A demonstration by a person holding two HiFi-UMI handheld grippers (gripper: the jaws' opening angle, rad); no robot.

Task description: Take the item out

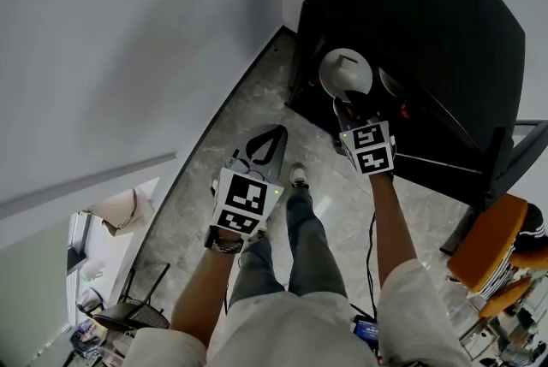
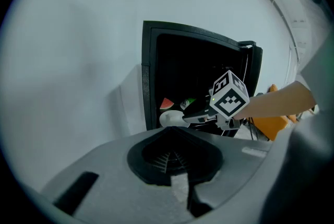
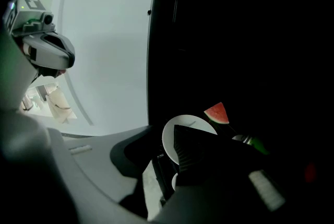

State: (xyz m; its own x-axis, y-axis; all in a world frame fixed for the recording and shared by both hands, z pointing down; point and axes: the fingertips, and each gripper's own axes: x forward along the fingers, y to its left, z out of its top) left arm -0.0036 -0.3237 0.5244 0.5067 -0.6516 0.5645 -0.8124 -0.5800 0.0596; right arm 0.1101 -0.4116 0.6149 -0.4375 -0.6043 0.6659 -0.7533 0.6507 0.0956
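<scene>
The person stands on the tiled floor [image 1: 248, 113] facing a black cabinet [image 1: 428, 23] whose open front is dark inside. The item to come out looks to be the white plate [image 1: 345, 71]. It lies flat at the near left corner of the cabinet's opening. Farther in sit a watermelon slice [image 3: 217, 113] and a green object [image 3: 255, 143] that the dark keeps me from naming.

The right tool [image 1: 349, 104] reaches to the plate's near rim. Its jaws stand partly apart. In the right gripper view the plate shows in the gap between them, with the right jaw covering part of it. No pad can be seen pressing on the rim, so I judge there is no grip yet. The left tool [image 1: 276, 133] hangs over the floor to the left of the cabinet, well apart from the plate, its jaws together on nothing.

By my reading the task is at an early stage: the reach is about made, and the plate has not yet left the cabinet. What remains is to close on the rim, lift the plate, and draw it out clear of the cabinet's front edge.
</scene>
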